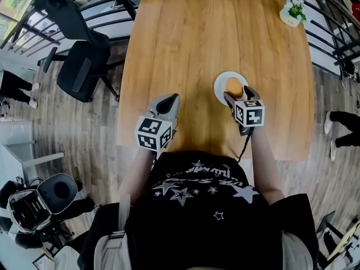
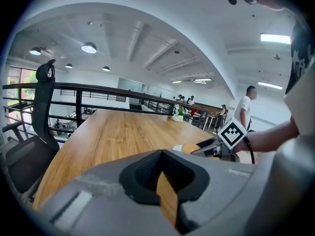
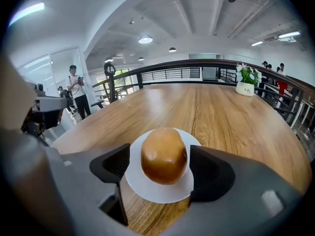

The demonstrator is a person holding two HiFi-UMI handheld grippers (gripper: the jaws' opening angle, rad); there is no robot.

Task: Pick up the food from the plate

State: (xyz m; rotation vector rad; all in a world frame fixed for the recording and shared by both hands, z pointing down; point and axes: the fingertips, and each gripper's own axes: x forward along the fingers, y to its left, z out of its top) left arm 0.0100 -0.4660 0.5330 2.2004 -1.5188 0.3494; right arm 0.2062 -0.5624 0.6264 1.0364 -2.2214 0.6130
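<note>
Setting: open-plan office loft with a railing around a long wooden table (image 1: 197,38).
Plate: small white plate (image 1: 220,81) on the table, near the person's edge, at about 1 o'clock from the person.
Food: round golden-brown bun (image 1: 233,86) resting at the plate's centre.
Right gripper (image 1: 237,93): jaws wide, one on each side of the bun, with plate showing in the gaps; pads not pressing on it.
Left gripper (image 1: 169,103): at 11 o'clock, over bare wood, well apart from the plate; jaws narrow, apparently meeting at the tips, nothing between them.
Potted plant (image 1: 292,11): far corner, 1 o'clock.
Office chair (image 1: 81,66): beside the table, 10 o'clock.
</note>
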